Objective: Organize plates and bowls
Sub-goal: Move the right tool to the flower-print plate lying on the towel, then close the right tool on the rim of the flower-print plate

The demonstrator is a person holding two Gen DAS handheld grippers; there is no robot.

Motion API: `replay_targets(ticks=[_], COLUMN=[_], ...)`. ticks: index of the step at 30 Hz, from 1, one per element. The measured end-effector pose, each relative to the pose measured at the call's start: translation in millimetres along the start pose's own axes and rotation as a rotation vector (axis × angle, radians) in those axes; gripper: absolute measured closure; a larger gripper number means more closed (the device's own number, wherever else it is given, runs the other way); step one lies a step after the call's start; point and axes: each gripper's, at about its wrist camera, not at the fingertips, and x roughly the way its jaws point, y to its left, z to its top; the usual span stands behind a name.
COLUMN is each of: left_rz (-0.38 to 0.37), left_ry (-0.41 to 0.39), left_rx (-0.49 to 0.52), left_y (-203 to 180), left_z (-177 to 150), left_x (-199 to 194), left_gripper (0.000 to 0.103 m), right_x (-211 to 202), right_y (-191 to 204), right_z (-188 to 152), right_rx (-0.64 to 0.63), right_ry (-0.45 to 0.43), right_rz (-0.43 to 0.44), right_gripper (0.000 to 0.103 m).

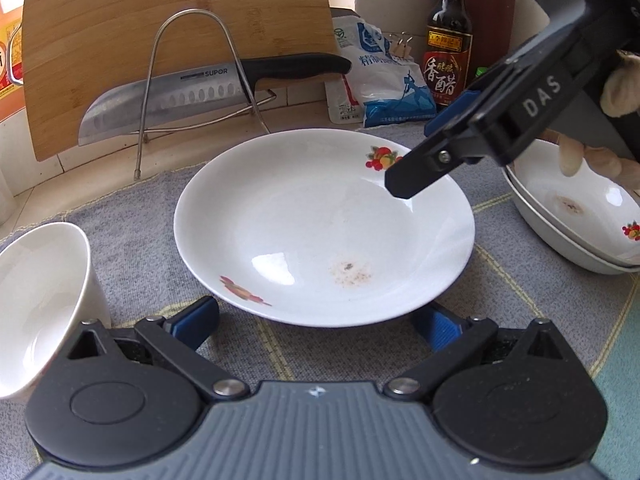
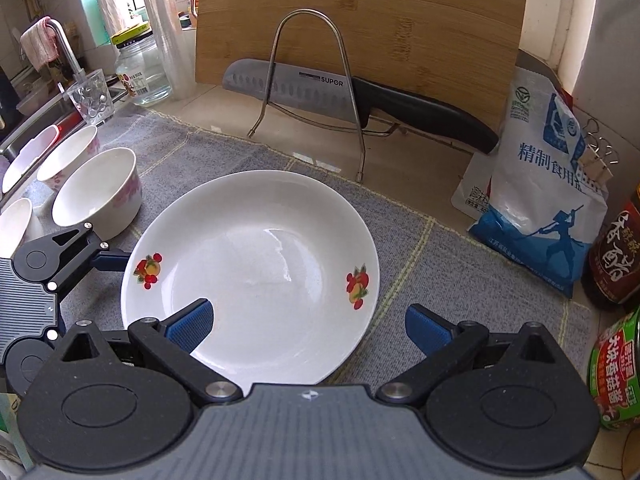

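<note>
A white plate [image 1: 324,228] with fruit prints lies on the grey mat [image 1: 132,240]. My left gripper [image 1: 316,324] is open, its blue pads flanking the plate's near rim. My right gripper [image 2: 310,326] is open too, with one pad over the plate [image 2: 252,276] and the other outside its rim. In the left wrist view the right gripper's black finger [image 1: 404,184] hangs over the plate's far right side. The left gripper's finger [image 2: 114,261] touches the plate's left rim. A white bowl [image 1: 40,304] stands at the left. Stacked fruit-print dishes [image 1: 580,216] sit at the right.
Several bowls [image 2: 96,192] stand left of the plate, by the sink. Behind it a knife [image 2: 360,96] rests in a wire rack [image 2: 312,80] against a bamboo board [image 2: 360,20]. A salt bag [image 2: 540,208], vinegar bottle [image 1: 448,48] and sauce jar [image 2: 616,372] line the right.
</note>
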Motion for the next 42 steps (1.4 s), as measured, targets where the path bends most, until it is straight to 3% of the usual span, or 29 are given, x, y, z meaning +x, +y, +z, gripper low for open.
replay_targets(ticks=[9, 17, 24, 42], left_rz=[-0.015, -0.016, -0.017, -0.020], left_ry=[-0.009, -0.015, -0.017, -0.008], left_rx=[0.012, 0.010, 0.009, 0.029], left_y=[-1, -2, -3, -5], left_z=[0, 1, 1, 3], left_x=[0, -1, -1, -3], left_gripper=[0.001, 0.003, 0.003, 0.002], right_x=[33, 49, 60, 64], right_y=[-17, -21, -27, -25], right_z=[17, 35, 42, 48], right_rx=[-0.011, -0.037, -0.034, -0.048], right_ry=[0.049, 0.046, 0.055, 0.081], right_rz=[0.093, 0.172, 0.240, 0.271], right_gripper=[0.001, 0.014, 0.016, 0.014])
